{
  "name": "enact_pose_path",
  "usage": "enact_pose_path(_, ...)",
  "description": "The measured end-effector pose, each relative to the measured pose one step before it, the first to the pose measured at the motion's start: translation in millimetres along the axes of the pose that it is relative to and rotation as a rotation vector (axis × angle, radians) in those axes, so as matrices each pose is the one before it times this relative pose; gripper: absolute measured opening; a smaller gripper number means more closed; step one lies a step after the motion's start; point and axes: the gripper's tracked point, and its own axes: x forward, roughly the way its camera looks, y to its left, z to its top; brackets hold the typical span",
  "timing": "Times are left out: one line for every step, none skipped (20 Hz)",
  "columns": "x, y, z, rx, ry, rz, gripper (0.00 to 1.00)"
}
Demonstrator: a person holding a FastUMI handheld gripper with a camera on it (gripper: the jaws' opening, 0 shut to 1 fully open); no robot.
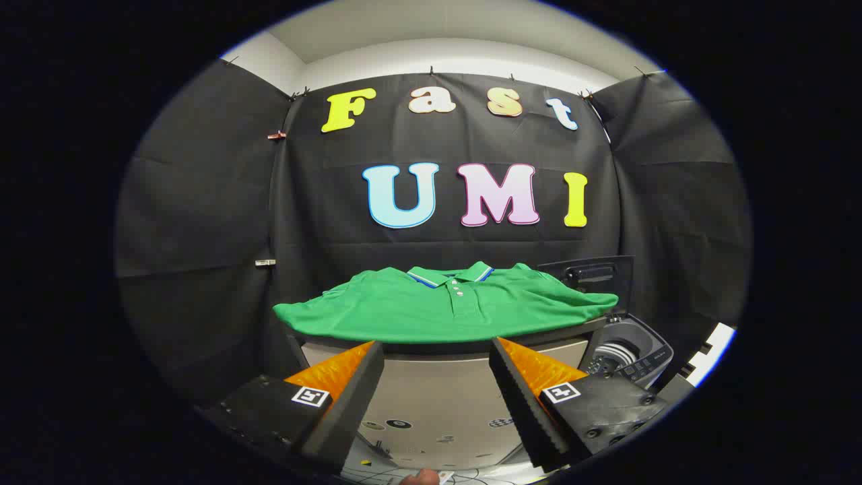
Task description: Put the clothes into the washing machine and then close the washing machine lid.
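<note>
One shirt (444, 306), one washing machine (630, 350), one table (444, 377).

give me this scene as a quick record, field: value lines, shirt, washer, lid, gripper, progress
shirt: green polo shirt spread flat on a table, collar toward the wall, beyond the fingertips
washer: small washing machine beside the table, under the shirt's sleeve end
lid: washer lid raised upright, drum open
gripper: gripper open, fingers spread, nothing between them, short of the table edge
progress: shirt not yet picked up; lid not yet closed
</note>
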Motion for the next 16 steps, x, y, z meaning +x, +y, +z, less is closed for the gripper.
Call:
enact_pose_path(-0.08, -0.33, -1.16, -0.00168, -0.00009, -0.00159, 0.99)
enact_pose_path(1.05, -0.74, 0.46, 0.00003, 0.00165, -0.00083, 0.99)
enact_pose_path(0.16, -0.60, -1.13, 0.00121, 0.00323, -0.00129, 0.99)
enact_pose_path(-0.08, -0.49, -0.18, 0.00124, -0.00104, 0.00029, 0.99)
enact_pose_path(-0.15, 0.24, -0.18, 0.00089, 0.00087, -0.00167, 0.99)
enact_pose_path(0.78, -0.18, -0.09, 0.00171, -0.00269, 0.00115, 0.99)
enact_pose_path(0.51, 0.24, 0.28, 0.00035, -0.00319, 0.00202, 0.99)
enact_pose_path(1.01, 1.02, 1.21, -0.00180, -0.00333, 0.00113, 0.99)
enact_pose_path(0.82, 0.80, -1.14, -0.00556, 0.00082, 0.00464, 0.99)
enact_pose_path(0.81, -0.04, -0.45, -0.00739, 0.00219, 0.00068, 0.99)
enact_pose_path(0.04, -1.52, -0.82, -0.00602, -0.00171, -0.00256, 0.99)
enact_pose_path(0.75, -0.69, 0.83, -0.00226, -0.00290, -0.00029, 0.99)
enact_pose_path(0.55, -0.91, -0.03, 0.00048, 0.00167, -0.00250, 0.99)
enact_pose_path(1.43, -0.49, -1.33, 0.00317, 0.00375, -0.00064, 0.99)
enact_pose_path(1.19, 0.33, 0.42, 0.00256, 0.00171, -0.00252, 0.99)
enact_pose_path(0.86, 0.36, -0.46, 0.00171, 0.00322, -0.00076, 0.99)
